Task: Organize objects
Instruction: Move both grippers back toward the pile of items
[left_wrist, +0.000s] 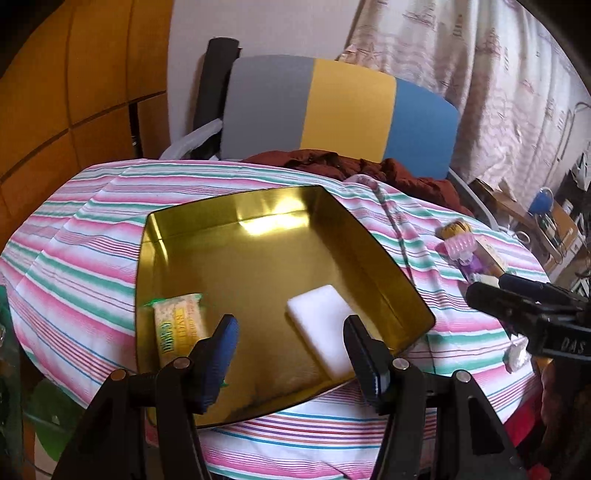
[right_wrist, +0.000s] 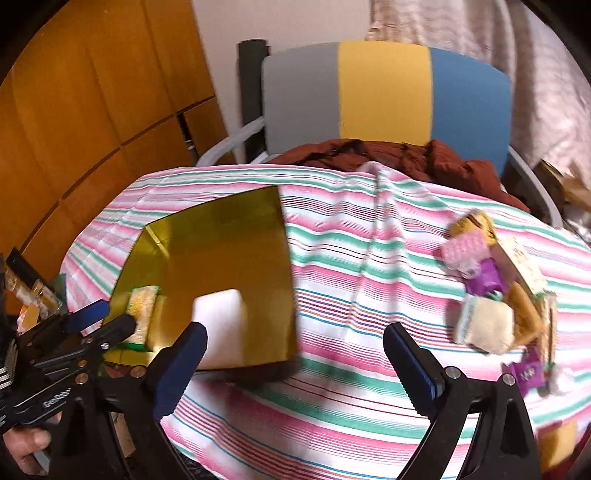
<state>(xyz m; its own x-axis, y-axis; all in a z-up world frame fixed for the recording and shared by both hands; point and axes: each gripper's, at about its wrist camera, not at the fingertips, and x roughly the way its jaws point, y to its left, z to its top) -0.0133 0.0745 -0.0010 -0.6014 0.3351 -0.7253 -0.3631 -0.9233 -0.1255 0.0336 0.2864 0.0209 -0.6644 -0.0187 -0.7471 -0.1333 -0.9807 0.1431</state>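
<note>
Gold tin (left_wrist: 258, 236) holds white block (left_wrist: 325, 328); both claws wide, empty; snack pile (right_wrist: 495, 295) clearer right wrist.

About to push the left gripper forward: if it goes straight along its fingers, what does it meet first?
Most likely the bare floor of the gold tray. The open left gripper points between the yellow snack packet and the white block, touching neither. Depth is unclear; the tray's far wall lies beyond.

Left claw (left_wrist: 291, 332) spread empty, right claw (right_wrist: 295, 343) spread wide
</note>
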